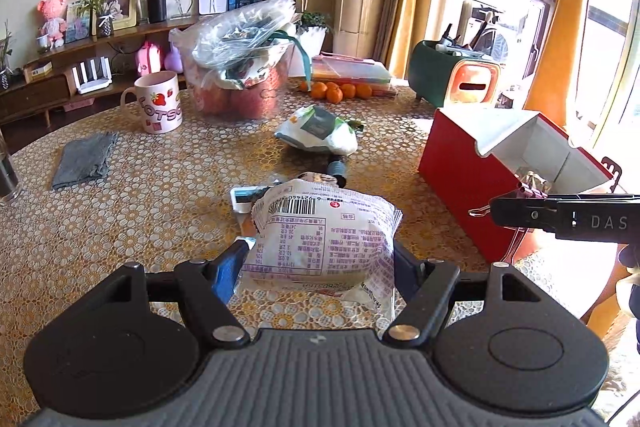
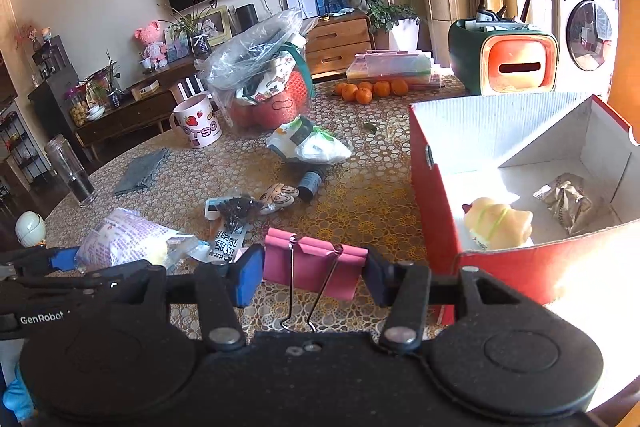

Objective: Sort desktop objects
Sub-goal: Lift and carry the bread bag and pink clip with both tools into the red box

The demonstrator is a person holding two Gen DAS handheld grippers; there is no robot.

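Observation:
My left gripper (image 1: 320, 259) is shut on a white snack packet (image 1: 324, 231) with a barcode and purple print, held above the table. The same packet (image 2: 128, 241) shows at the left of the right wrist view. My right gripper (image 2: 314, 269) is shut on a pink binder clip (image 2: 312, 263), its wire handles hanging down. From the left wrist view the right gripper (image 1: 496, 211) reaches in from the right beside the red box (image 1: 452, 179). The box (image 2: 436, 211) stands open, with a bun-shaped toy (image 2: 498, 223) and a crumpled foil packet (image 2: 568, 201) inside.
On the patterned table lie a white-green pouch (image 1: 320, 131), a small dark bottle (image 2: 310, 183), a black packet (image 2: 236, 211), a grey cloth (image 1: 86, 159), a strawberry mug (image 1: 158, 103), a bagged plastic tub (image 1: 244, 67), oranges (image 1: 336, 91) and a green-orange organiser (image 2: 504, 59).

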